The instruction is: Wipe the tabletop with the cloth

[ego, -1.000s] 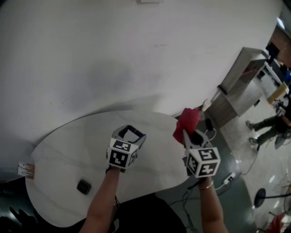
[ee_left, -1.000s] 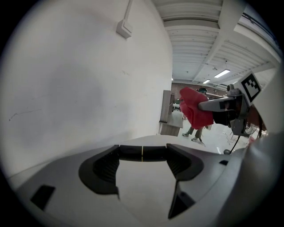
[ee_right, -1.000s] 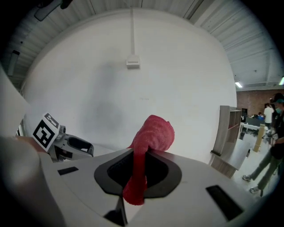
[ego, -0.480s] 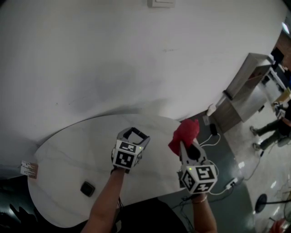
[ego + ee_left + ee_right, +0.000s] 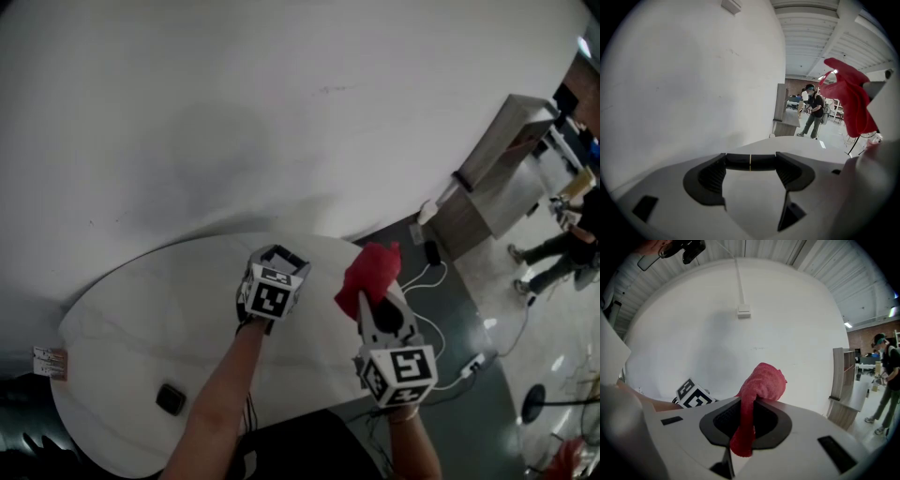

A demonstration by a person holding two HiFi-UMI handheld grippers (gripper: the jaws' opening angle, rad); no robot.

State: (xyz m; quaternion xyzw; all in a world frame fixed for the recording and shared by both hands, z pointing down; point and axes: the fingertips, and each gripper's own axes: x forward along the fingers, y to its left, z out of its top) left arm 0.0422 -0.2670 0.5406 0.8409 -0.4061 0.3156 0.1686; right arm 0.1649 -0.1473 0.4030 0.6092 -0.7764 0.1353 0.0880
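White wall [image 5: 234,112] backs the pale oval table [image 5: 131,319]. My left tongs [image 5: 281,255] hover closed and empty over it. My right tongs [image 5: 374,302], pinching the red cloth [image 5: 368,272], have drifted inward over its right edge, so wiping looks about to begin.

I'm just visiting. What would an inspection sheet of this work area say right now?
Surface: white oval table, no spill visible.
Job's things: red cloth, bunched, apparently held off the tabletop.
Clutter: small black square object on the table; label near its edge.
Grippers: left gripper shut, empty; right gripper shut on the cloth.
Cables: white cables on the floor.
Surroundings: white wall, wooden cabinet, standing person.
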